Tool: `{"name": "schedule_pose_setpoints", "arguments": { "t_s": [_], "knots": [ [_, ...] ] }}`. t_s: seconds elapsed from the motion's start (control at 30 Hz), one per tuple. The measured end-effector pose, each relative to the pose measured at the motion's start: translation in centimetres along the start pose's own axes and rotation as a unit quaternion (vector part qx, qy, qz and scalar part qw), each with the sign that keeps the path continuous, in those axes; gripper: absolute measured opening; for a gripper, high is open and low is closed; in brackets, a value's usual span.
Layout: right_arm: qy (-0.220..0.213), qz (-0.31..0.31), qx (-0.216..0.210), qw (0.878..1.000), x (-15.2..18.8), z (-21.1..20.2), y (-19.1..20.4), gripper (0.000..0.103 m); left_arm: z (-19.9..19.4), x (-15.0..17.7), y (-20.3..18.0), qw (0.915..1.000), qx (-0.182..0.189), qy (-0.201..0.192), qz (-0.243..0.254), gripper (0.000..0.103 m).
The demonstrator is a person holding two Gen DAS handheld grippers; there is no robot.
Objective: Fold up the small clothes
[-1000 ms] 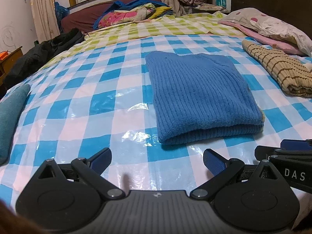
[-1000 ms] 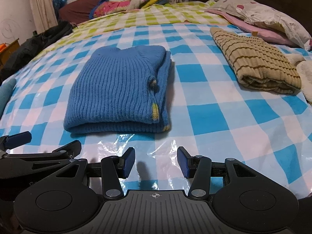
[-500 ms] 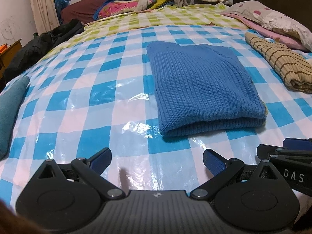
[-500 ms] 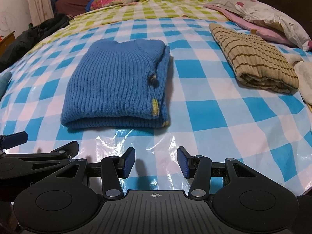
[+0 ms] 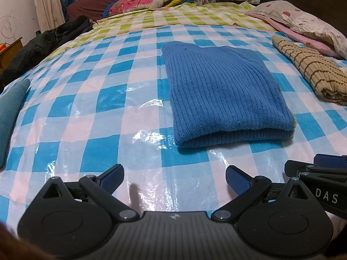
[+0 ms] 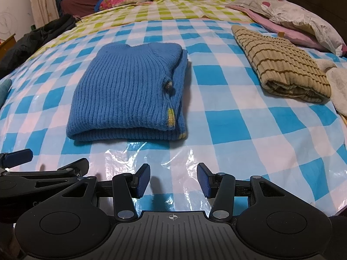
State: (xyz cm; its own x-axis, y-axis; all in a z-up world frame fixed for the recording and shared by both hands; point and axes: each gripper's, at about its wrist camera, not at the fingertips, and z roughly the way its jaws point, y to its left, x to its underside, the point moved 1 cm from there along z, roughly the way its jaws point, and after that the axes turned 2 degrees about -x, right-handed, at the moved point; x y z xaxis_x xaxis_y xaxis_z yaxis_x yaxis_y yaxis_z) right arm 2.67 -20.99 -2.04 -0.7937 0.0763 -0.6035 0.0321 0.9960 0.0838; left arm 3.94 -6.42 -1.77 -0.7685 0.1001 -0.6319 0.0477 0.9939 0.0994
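Hovering low over the near edge of the blue-and-white checked sheet (image 5: pixel 71 117), tilted downward toward it: the left gripper (image 5: pixel 174 178), jaws spread wide, nothing between the blue pads, no cloth touched. Sitting just beside it, on its right: the right gripper (image 6: pixel 173 179), likewise angled down over the glossy plastic-covered sheet, jaws parted and empty, released. Showing at the right edge of the left wrist view, a black finger of the right gripper with a blue pad; showing at the left edge of the right wrist view, the matching finger of the left one.

Lying folded on the sheet ahead of both grippers, apart from the pads: the blue knit sweater (image 5: pixel 223 95), a neat rectangle with its rounded fold facing the grippers, ribbing running away from the cameras. Peeking out along its right side in the right wrist view, layered edges, a small yellow-green patch near the front corner and a dark button-like spot above it.

Resting further right, well apart from the blue sweater (image 6: pixel 128 95): a folded beige sweater with brown stripes (image 6: pixel 284 67), and beyond it a pillow (image 6: pixel 292 15) at the head side. Sprawling along the far left edge of the bed, dark clothing (image 5: pixel 45 45); heaping at the far end, a pile of colourful clothes (image 5: pixel 149 0).
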Motion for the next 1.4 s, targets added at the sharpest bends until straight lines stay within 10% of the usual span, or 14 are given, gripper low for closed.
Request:
{"name": "schedule_pose_setpoints", "arguments": {
  "t_s": [1.4],
  "knots": [
    [0.002, -0.002, 0.006, 1.0, 0.29, 0.21, -0.09, 0.047, 0.11, 0.26, -0.37, 1.0, 0.001, -0.004, 0.006, 0.102]
  ]
}}
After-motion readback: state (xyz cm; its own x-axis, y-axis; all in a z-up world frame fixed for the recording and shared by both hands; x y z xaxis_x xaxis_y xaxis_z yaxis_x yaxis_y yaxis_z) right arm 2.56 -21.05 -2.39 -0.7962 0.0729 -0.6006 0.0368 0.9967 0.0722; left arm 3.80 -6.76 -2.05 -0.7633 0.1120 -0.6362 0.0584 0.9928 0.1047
